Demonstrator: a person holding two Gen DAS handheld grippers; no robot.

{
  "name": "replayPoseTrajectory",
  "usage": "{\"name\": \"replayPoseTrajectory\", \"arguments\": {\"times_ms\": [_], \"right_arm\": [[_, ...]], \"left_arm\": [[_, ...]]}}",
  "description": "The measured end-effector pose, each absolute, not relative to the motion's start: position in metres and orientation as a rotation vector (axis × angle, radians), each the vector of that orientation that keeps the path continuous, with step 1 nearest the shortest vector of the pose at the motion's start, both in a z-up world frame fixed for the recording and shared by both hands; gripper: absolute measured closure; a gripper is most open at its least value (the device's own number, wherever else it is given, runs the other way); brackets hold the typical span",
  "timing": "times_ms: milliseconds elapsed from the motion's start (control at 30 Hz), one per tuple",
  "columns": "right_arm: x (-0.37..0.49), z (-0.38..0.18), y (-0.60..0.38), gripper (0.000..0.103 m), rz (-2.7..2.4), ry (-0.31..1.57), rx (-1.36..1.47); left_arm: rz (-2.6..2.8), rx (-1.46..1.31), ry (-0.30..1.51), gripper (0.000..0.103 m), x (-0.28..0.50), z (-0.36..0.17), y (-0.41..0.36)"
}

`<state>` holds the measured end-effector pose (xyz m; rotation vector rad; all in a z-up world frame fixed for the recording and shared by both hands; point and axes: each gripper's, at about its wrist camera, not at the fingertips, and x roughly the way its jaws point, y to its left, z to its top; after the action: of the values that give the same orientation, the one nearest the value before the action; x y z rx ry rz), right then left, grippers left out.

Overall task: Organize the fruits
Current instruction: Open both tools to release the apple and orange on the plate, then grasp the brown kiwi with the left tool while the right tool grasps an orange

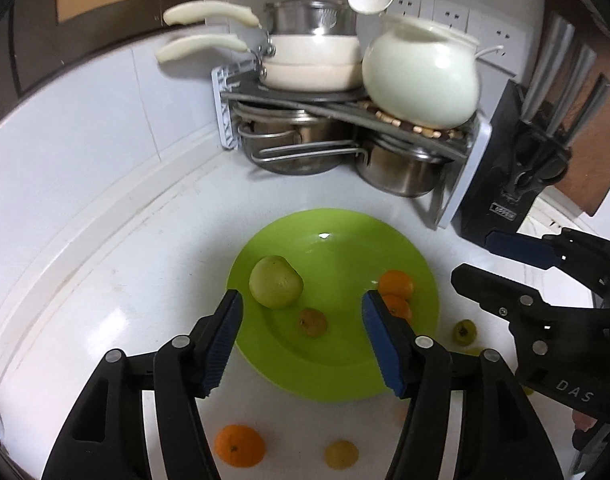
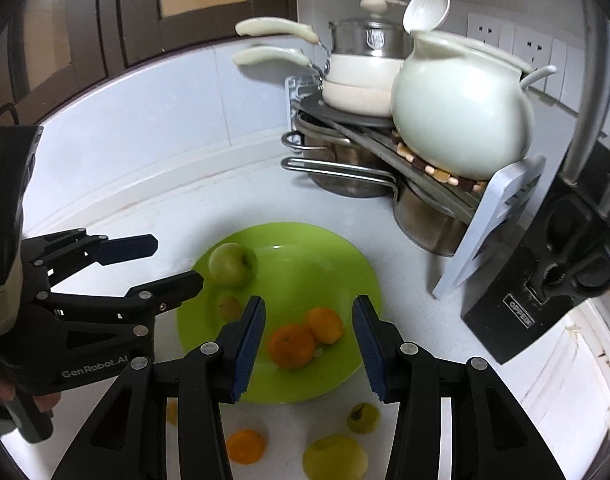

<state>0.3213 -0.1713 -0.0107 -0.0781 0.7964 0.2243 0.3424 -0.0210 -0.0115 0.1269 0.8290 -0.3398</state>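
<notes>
1. Both tongs empty, jaws parted: left tongs wider; right tongs narrower; nothing between the pads.
2. Green plate already carries the green apple, two oranges and a small brownish fruit.
3. Loose on the table, all on my near side of the plate: orange, small yellow fruit, small green fruit, yellow-green apple.
4. I judge next pick means drawing back and down; right tongs nearer the green pair, left nearer the orange.
</notes>
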Motion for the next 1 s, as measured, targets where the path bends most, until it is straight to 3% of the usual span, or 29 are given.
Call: {"name": "replayPoseTrajectory", "arguments": {"times_ms": [400,1000], "right_arm": [[0.283,0.004,-0.158,0.057,0.222,0.728,-0.077],[0.232,-0.012,-0.151,0.057,0.203,0.7,-0.074]], "left_arm": [[-0.333,0.111,0.751,0.023,0.301,0.013,0.006],[-0.353,0.192,0.683,0.02,0.243,-0.004,0.021]]}}
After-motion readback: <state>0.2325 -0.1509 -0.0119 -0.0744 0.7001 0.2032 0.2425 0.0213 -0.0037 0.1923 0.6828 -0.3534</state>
